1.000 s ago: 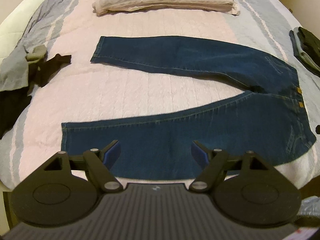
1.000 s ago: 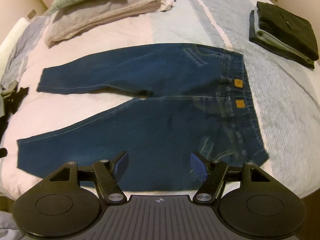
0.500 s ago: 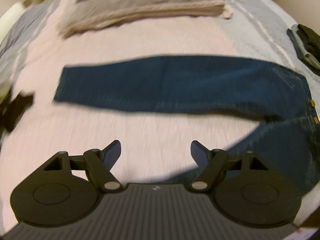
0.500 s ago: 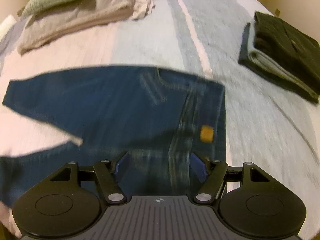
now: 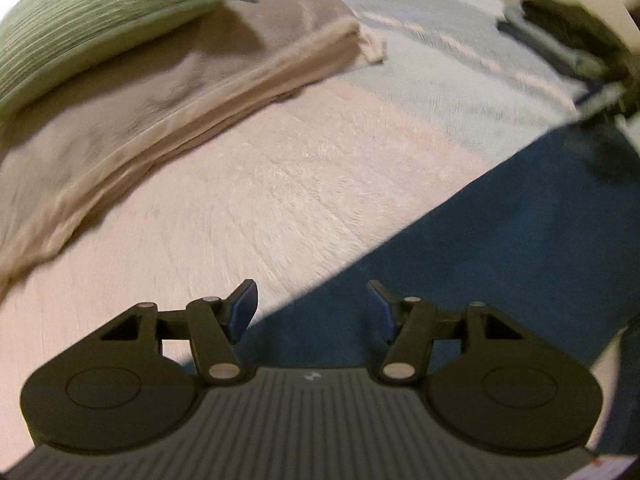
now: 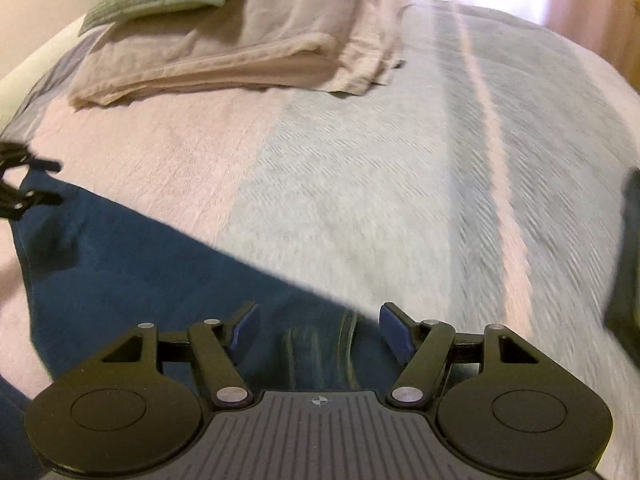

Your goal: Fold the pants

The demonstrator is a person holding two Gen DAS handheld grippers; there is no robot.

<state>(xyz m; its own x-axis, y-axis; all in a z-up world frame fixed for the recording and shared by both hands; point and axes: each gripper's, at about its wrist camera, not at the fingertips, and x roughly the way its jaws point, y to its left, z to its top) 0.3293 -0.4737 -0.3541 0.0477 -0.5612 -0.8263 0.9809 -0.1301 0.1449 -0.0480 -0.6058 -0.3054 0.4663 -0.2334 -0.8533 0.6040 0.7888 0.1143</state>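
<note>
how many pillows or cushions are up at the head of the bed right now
2: a green cushion lying on top of a beige pillow at the head of the bed. More may lie hidden out of frame.

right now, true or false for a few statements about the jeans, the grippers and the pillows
1. Both grippers are open, nothing between the fingers. True: the left gripper and the right gripper stand with jaws apart, empty.
2. The dark blue denim jeans lie bunched on the pillows. False: they lie on the pink and pale blue striped quilted bedspread, apart from the pillows.
3. A green ribbed cushion sits on top of the beige pillow stack. True.
4. The right gripper is clamped on the waistband. False: it is open above the denim, gripping nothing.
5. The left gripper's blue pads are over the jeans' edge. True.
</note>
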